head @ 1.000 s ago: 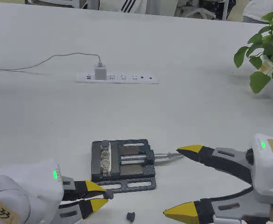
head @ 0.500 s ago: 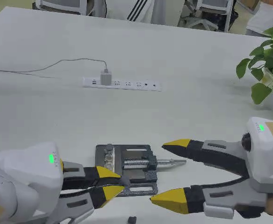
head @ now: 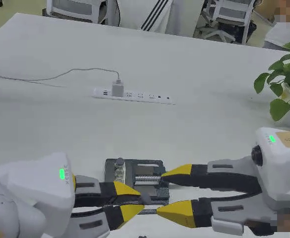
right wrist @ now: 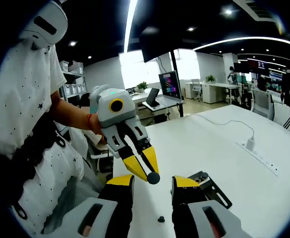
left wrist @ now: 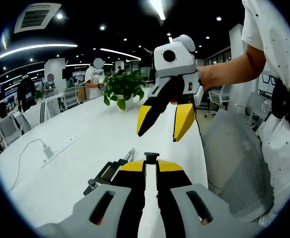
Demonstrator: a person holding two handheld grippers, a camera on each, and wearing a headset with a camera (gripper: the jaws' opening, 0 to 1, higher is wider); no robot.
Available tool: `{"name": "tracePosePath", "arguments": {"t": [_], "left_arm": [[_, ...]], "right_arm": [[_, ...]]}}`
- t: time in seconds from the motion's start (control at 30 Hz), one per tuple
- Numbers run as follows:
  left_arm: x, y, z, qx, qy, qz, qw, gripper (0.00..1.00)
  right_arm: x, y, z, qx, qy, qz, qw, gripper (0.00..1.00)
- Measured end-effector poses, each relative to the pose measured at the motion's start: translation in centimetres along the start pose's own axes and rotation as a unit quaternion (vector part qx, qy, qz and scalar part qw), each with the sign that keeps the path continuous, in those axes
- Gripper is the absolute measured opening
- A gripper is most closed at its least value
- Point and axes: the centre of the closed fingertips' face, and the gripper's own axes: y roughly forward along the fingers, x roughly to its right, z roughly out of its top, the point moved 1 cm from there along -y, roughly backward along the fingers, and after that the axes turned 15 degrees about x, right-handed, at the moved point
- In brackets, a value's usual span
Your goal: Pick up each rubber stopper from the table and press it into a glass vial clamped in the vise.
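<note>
Rubber stopper [right wrist: 154, 177] in left tongs [right wrist: 146, 171]

The left gripper [head: 141, 202] sits low on the left. Its yellow-tipped fingers [head: 126, 190] point to the right and are squeezed nearly together on a small dark rubber stopper [right wrist: 153, 177], held at their very ends. The right gripper [head: 165, 193] comes in from the right and points left. Its two fingers [head: 177, 171] are spread wide apart, one above the other. The tips of the two grippers are very near each other. In the gripper views, a bare right forearm [left wrist: 224, 69] reaches out to hold the right gripper, and a bare left forearm [right wrist: 73, 116] holds the left one.
</note>
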Motion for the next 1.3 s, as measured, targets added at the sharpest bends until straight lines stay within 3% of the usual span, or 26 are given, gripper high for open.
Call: {"name": "tracePosePath", "arguments": {"t": [0.5, 0.73, 1.3], "left_arm": [[1.4, 0.5, 0.8, 0.001, 0.009, -0.023, 0.9997, 0.04], [1.5, 0.5, 0.9, 0.002, 0.009, -0.025, 0.9996, 0.04], [1.7, 0.4, 0.7, 0.0, 0.006, -0.031, 0.9995, 0.04]], "right_arm": [[-0.8, 0.2, -0.4, -0.021, -0.008, 0.026, 0.9994, 0.15], [-1.0, 0.1, -0.6, -0.031, -0.01, 0.034, 0.9989, 0.1], [-1.2, 0.1, -0.9, -0.039, -0.011, 0.043, 0.9983, 0.09]]}}
